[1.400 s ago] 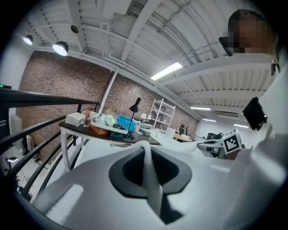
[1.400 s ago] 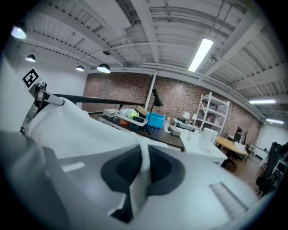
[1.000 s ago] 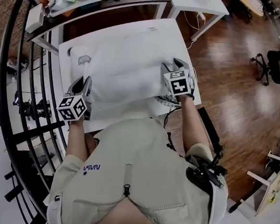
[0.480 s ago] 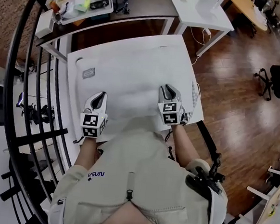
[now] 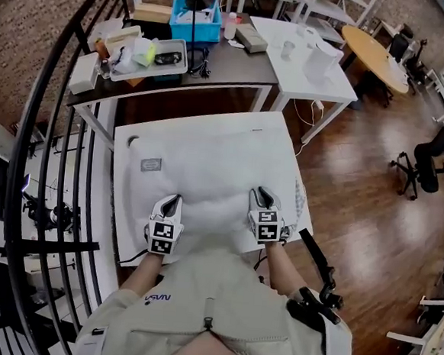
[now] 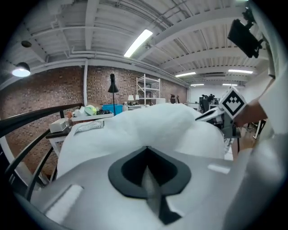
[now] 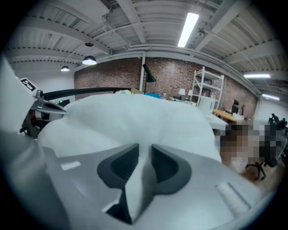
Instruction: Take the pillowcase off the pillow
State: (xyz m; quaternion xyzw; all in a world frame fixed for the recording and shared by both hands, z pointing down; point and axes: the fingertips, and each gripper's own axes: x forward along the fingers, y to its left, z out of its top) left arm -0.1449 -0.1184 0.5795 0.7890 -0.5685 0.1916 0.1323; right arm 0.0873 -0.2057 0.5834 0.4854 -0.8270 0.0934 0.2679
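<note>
So the left tongs [image 5: 171, 203] have come down onto the near edge of the pillow [image 5: 216, 153] and snapped fully shut, with a thin fold of pillowcase [image 5: 205, 201] pinched in them. The pillow's lying flat on the white counter [image 5: 234, 123]. The right tongs [image 5: 262, 195] just closed too, from wide open to a fatter pinch of cloth. Both sides are gripped, so I'd guess the pulling starts now.

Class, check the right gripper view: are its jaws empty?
No, the jaws of the right gripper have just been closing and pinch a fold of the white pillowcase.
</note>
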